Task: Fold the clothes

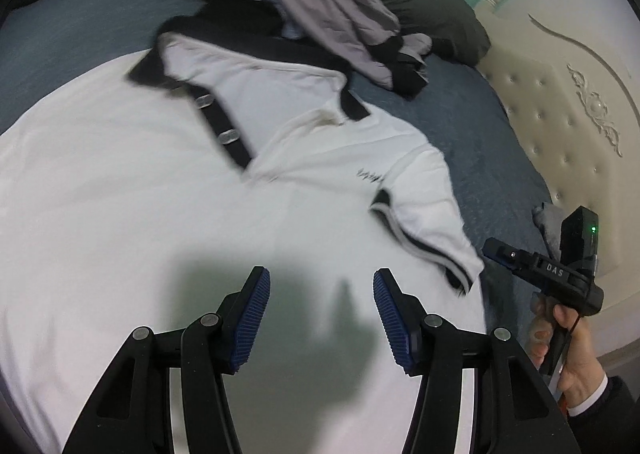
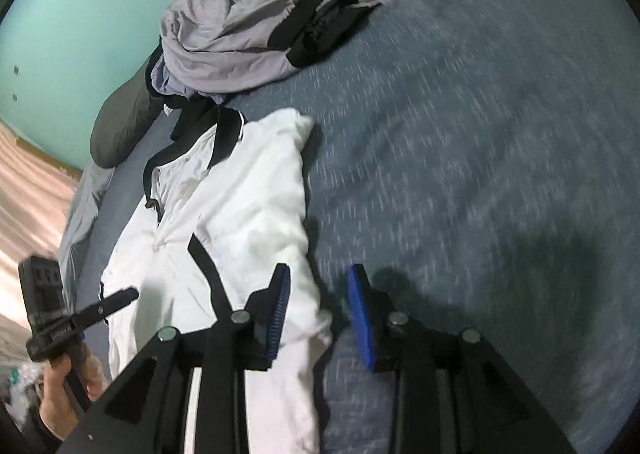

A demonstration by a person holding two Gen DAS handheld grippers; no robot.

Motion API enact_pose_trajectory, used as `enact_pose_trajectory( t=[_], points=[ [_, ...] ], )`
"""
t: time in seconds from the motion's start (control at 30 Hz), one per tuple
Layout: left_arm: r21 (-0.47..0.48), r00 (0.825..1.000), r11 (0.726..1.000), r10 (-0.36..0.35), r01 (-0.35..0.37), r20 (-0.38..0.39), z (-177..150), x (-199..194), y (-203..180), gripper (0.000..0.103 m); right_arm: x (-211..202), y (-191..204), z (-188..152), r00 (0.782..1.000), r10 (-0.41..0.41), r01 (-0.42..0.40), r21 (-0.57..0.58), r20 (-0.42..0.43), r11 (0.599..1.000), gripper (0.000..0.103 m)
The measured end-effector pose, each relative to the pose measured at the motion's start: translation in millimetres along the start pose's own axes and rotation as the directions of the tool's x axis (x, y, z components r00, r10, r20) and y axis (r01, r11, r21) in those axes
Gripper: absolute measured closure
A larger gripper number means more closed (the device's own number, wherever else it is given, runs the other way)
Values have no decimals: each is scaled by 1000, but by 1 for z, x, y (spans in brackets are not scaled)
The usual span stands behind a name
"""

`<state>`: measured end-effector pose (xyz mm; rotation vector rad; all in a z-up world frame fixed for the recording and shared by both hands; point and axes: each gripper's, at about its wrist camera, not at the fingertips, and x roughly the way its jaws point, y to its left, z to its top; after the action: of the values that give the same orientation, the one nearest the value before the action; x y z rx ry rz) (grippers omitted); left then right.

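White shirt: the white cotton polo shirt with black collar, black button placket and striped sleeve cuffs (image 1: pixel 168 189) lies spread on the blue-grey bed cover (image 1: pixel 472 125), collar towards the far side, so you can fold it in place.
Left fingers: your left gripper (image 1: pixel 320 314) hovers over the shirt's body with its blue ribbed fingers (image 1: pixel 250 318) spread and nothing between them; only its shadow falls on the cloth.
Right fingers: your right gripper (image 2: pixel 318 314) has its blue fingers (image 2: pixel 362 318) parted by a narrower gap, over the shirt's edge where it meets the bed cover; they pinch nothing, though fabric lies just below.
Why so placed: one sleeve (image 1: pixel 424 221) looks already turned in over the chest, so I judge both grippers are free between folds, ready for the next edge.
Waiting pile: the crumpled lilac-grey and black garments (image 2: pixel 228 33) sit heaped beyond the collar, apart from your working area, near the dark green pillow (image 1: pixel 432 9).
Left view only: it shows the cream tufted headboard (image 1: pixel 560 101), the buttons, the small chest logo, and your right hand (image 1: pixel 568 350) gripping its handle.
Right view only: it shows the shirt's other long edge, the teal wall (image 2: pixel 80 13), and your left hand (image 2: pixel 60 398) on its handle.
Blur: both views smear, so fine creases cannot be read.
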<state>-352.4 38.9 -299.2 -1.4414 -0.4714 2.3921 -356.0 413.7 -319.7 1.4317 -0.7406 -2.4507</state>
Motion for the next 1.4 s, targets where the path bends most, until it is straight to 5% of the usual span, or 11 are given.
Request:
enact_pose_trajectory(
  t=[0.2, 0.3, 0.47, 0.97, 1.1, 1.17, 1.4],
  points=[
    [-53, 1000, 998, 29, -30, -6, -23, -22, 35, 45, 7, -1, -23, 1000, 25, -24, 61, -10, 998, 74],
    [-75, 999, 997, 31, -32, -13, -29, -25, 46, 45, 7, -6, -30, 999, 46, -47, 92, 9, 995, 92],
    [-74, 1000, 997, 22, -23, -15, -30, -22, 44, 45, 2, -18, -36, 996, 74, -82, 168, 52, 982, 96],
    [42, 999, 998, -41, 42, -26, 49, 70, -47, 46, 1, -29, -49, 989, 121, -136, 205, 87, 969, 95],
    [53, 998, 997, -49, 51, -39, 62, 84, -51, 46, -13, -33, -50, 987, 96, -125, 241, 130, 962, 89],
    [49, 997, 997, -52, 54, -49, 66, 89, -49, 46, -22, -33, -51, 981, 114, -154, 262, 159, 953, 77],
    [43, 994, 996, -74, 78, -81, 67, 98, -46, 60, -14, -16, -54, 978, 178, -204, 293, 111, 934, 74]
  ],
)
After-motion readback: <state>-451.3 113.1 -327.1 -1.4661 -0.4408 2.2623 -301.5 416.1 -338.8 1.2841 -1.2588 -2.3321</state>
